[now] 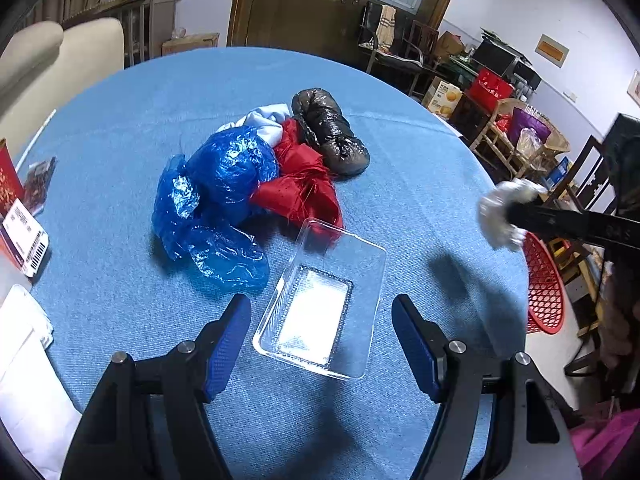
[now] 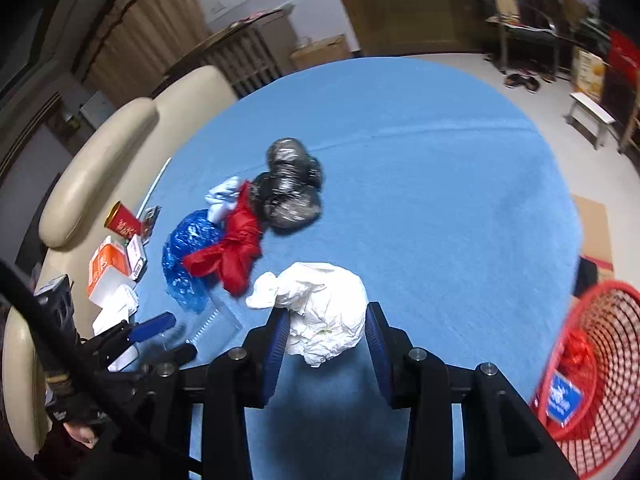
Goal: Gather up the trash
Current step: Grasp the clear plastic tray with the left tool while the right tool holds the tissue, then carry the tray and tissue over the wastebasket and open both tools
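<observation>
Crumpled white paper [image 2: 326, 314] sits clamped in my right gripper [image 2: 326, 334]; my left gripper [image 1: 320, 344] gapes around the clear tray [image 1: 324, 300], bags [image 1: 224, 192] heaped beyond.

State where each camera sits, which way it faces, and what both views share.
Left wrist: on the left hand-held gripper, angled down at the clear tray; open fingers show.
Right wrist: on the right hand-held gripper, angled down across the table; fingers pinch crumpled white paper.
Shared: blue bag, red basket.

red basket [image 2: 592, 360] cut off at frame edge, clear tray [image 2: 216, 320] blurred
</observation>
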Demonstrator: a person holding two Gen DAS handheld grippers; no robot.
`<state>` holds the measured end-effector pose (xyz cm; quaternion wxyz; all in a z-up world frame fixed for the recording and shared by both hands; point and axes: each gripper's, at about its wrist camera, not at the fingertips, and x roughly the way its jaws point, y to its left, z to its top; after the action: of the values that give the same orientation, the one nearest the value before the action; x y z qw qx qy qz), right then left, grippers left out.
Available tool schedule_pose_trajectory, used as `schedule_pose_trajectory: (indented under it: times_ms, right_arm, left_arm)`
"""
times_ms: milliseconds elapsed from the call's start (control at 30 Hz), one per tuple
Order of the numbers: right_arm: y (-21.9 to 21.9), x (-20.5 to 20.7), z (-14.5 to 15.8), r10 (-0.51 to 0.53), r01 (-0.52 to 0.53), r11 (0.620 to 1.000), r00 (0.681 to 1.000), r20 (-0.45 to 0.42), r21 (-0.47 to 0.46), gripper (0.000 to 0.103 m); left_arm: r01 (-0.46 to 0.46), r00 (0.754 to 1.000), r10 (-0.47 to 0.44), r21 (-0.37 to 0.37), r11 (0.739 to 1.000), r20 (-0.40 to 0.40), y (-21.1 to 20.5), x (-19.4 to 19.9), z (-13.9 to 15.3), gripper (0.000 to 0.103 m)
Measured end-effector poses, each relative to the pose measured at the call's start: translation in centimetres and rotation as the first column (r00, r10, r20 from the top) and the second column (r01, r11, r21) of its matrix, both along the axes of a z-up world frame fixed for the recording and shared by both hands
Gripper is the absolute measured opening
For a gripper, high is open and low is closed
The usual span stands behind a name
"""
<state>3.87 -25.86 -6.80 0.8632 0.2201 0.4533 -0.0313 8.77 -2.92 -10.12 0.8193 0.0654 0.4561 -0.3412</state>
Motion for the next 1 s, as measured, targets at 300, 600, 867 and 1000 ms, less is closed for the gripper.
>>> schedule_pose_trajectory:
  times_ms: [300,600,867,1000]
  right_arm:
    - [-0.1,-1.3,1.5,0.021,-0.023,0.999,0.998,0.06,0.027,0.041]
    - [1.5,-3.1,2.4,0.108,-0.113,0.993,0.987,0.12,0.028,0.041]
    - [0.0,-6.8,4.5,0.096,-0.105,0.994,0.974,0.205,0.032,0.041]
    - [-1.3,-9.1,5.4,0.076,-0.086,0.996,0.968,0.238,0.032,0.041]
  left_arm:
    - [-0.07,0.997,0.07,0.02,0.997,0.013,0.5,-1.9,0.6,0.055]
    - [-0.105,0.991,0.102,0.037,0.994,0.083,-0.2,-6.0,3.6,0.055]
    - [-0.108,0.973,0.082,0.112,0.988,0.217,-3.7,-9.4,7.4,0.055]
    - [-0.107,0.957,0.063,0.141,0.984,0.282,-5.6,-11.2,9.4,0.055]
